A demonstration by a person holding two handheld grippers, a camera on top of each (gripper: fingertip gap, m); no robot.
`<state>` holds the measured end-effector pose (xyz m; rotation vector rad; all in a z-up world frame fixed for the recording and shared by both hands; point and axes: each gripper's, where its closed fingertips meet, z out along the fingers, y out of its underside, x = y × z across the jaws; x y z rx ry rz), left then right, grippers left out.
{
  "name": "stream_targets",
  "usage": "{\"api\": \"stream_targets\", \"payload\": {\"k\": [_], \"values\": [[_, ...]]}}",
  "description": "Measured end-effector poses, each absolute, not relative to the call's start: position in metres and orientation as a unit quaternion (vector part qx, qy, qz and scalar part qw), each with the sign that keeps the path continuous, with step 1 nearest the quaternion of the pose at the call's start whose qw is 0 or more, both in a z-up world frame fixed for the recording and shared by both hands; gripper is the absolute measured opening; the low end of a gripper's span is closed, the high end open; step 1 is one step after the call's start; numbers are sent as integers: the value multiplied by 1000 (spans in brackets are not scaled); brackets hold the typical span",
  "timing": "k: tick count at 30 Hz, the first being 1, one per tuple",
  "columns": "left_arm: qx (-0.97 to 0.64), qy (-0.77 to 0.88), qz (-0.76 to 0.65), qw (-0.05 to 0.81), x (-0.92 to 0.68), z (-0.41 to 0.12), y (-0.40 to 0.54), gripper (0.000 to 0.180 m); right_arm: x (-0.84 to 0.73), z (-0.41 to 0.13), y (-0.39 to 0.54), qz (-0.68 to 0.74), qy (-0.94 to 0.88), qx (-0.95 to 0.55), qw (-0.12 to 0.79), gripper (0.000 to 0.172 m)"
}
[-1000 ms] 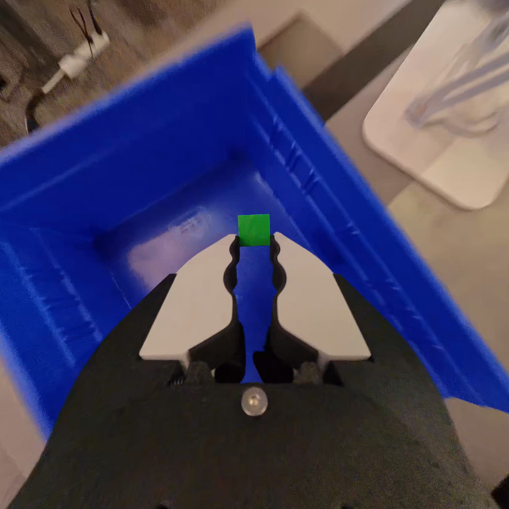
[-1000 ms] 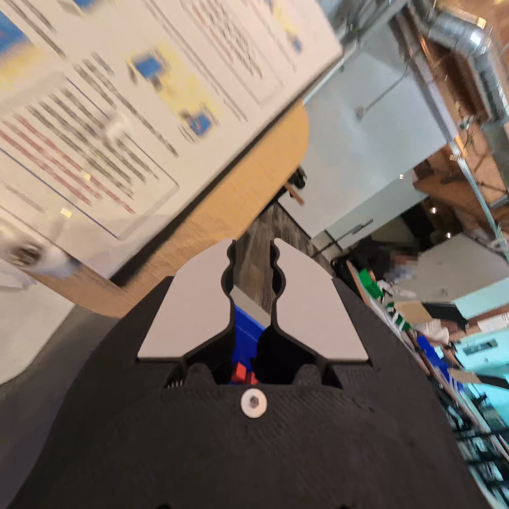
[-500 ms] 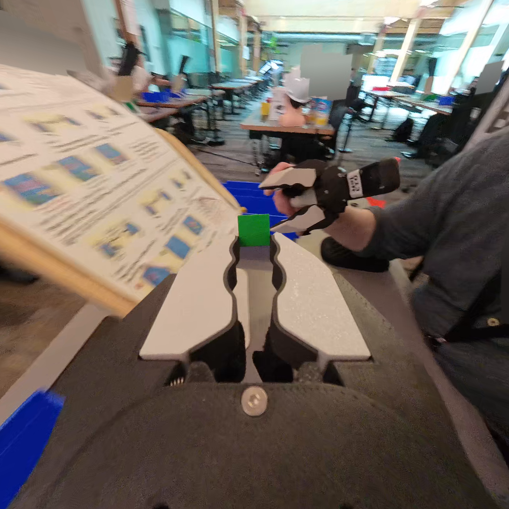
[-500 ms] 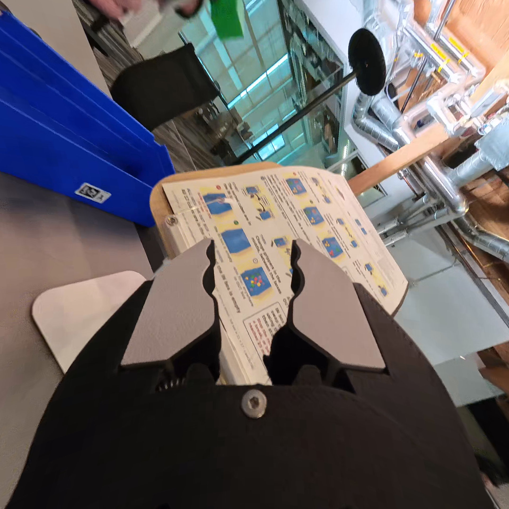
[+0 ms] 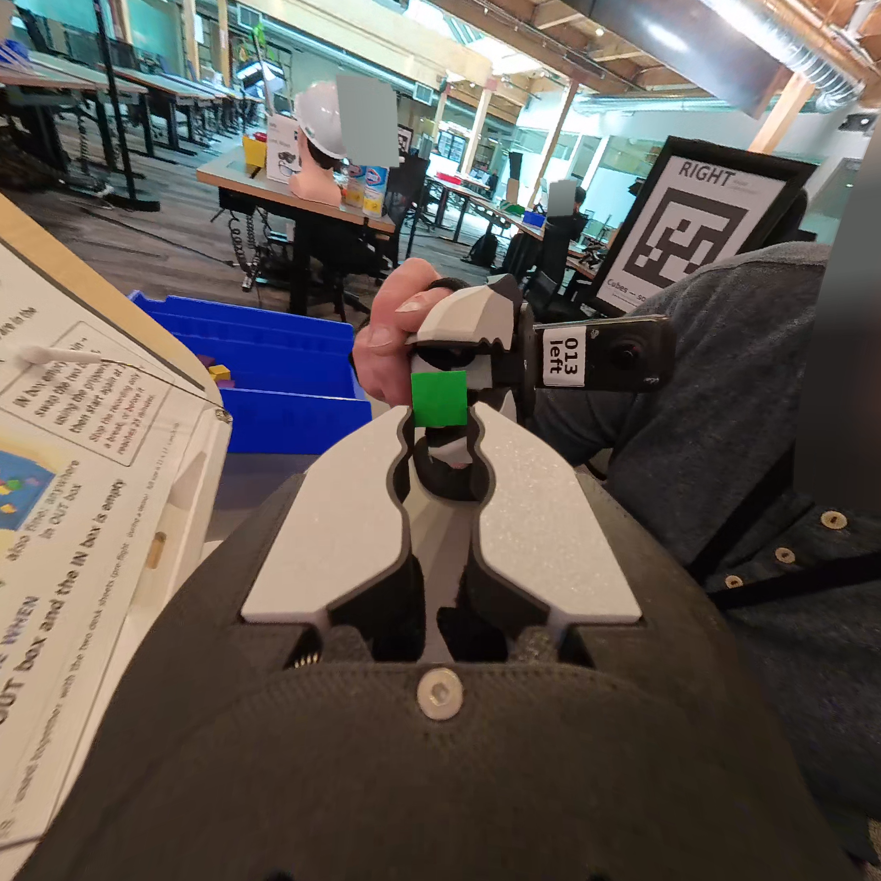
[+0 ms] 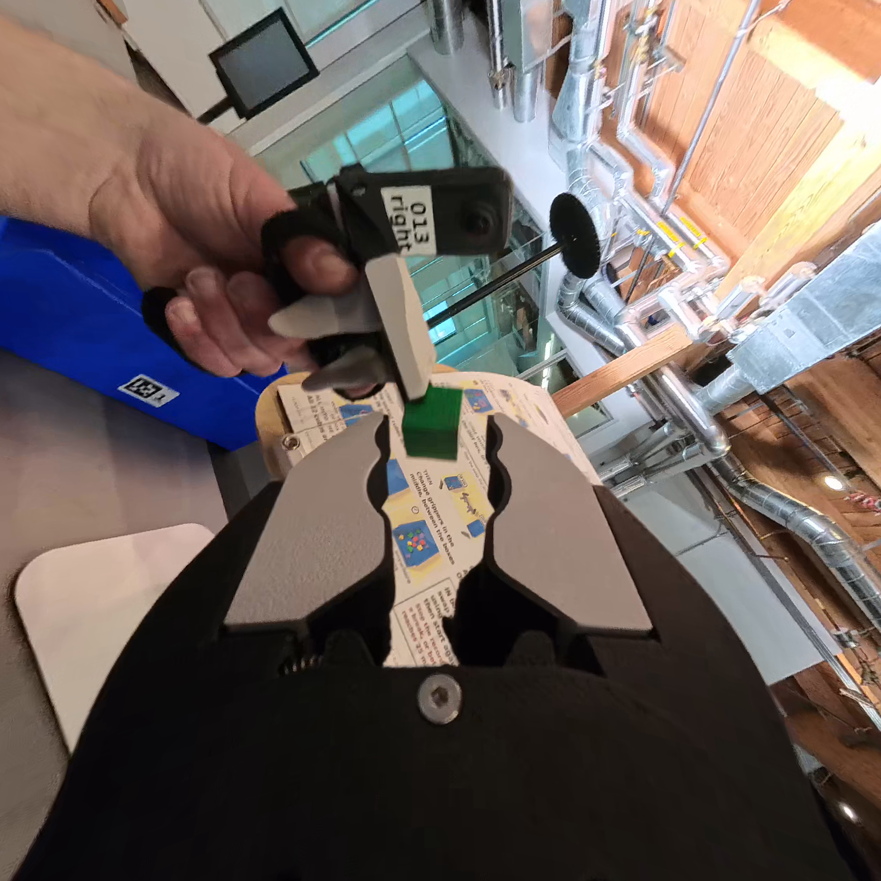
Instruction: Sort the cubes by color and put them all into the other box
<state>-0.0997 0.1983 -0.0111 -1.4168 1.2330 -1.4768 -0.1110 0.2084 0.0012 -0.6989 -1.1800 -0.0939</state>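
Big and bright, a workshop room with long tables and wooden beams is seen in the left wrist view. A small green cube (image 5: 438,398) with flat, smooth sides is pinched at the tips of the left gripper (image 5: 439,419). Its pale grey fingers (image 5: 343,515) have wavy inner edges, and both are pressed on the cube. Just behind the cube, the right gripper (image 5: 457,353) is held up sideways in a hand (image 5: 386,333). Farther back on the left, a shiny blue plastic box (image 5: 286,405) is seen, with yellow and purple cubes (image 5: 220,373) inside. A paper sheet on a wooden board (image 5: 71,476) fills the left side.

Silver pipes and wooden planks are seen behind everything in the right wrist view. The right gripper (image 6: 435,429) is held open, with the green cube (image 6: 431,424) between its grey fingertips (image 6: 333,515). A gap is seen on both sides of the cube, so it is not squeezed there. The cube is held from above by the left gripper (image 6: 410,362). A blue box (image 6: 71,305) and a white rounded plate (image 6: 95,596) are seen on the grey table (image 6: 95,453).
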Motion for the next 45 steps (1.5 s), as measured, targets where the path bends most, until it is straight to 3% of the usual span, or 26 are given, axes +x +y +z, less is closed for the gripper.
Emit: {"api": "stream_targets", "payload": {"k": [3, 9, 14, 17, 22, 26, 30, 32, 34, 40, 45], "values": [[-542, 478, -593, 355, -93, -12, 194, 21, -113, 0, 210, -56, -537, -328, 775, 24], [-528, 467, -619, 346, -93, -7, 191, 22, -112, 4, 207, -45, -524, -330, 784, 22], [-549, 453, -581, 394, -112, 7, 201, 40, -69, 32, 231, -78, -485, -362, 792, 22], [-581, 443, -514, 450, -141, 15, 216, 37, 0, 30, 289, -120, -459, -466, 747, 22], [-679, 370, -332, 540, -231, 7, 272, 35, 133, -35, 376, -149, -388, -667, 618, 23], [-727, 275, -281, 564, -303, -4, 304, 34, 184, -113, 401, -108, -364, -781, 496, 23], [-791, 228, -188, 535, -354, -43, 328, 39, 203, -166, 412, -84, -351, -827, 430, 23], [-815, 199, -163, 519, -376, -61, 338, 40, 209, -183, 419, -68, -331, -843, 418, 42], [-836, 179, -139, 501, -394, -79, 344, 42, 220, -192, 422, -83, -321, -852, 405, 48], [-890, 130, -41, 435, -454, -126, 350, 50, 238, -121, 420, -104, -256, -813, 512, 37], [-917, 82, -17, 391, -495, -157, 343, 53, 266, -103, 407, -147, -238, -819, 501, 41]]}}
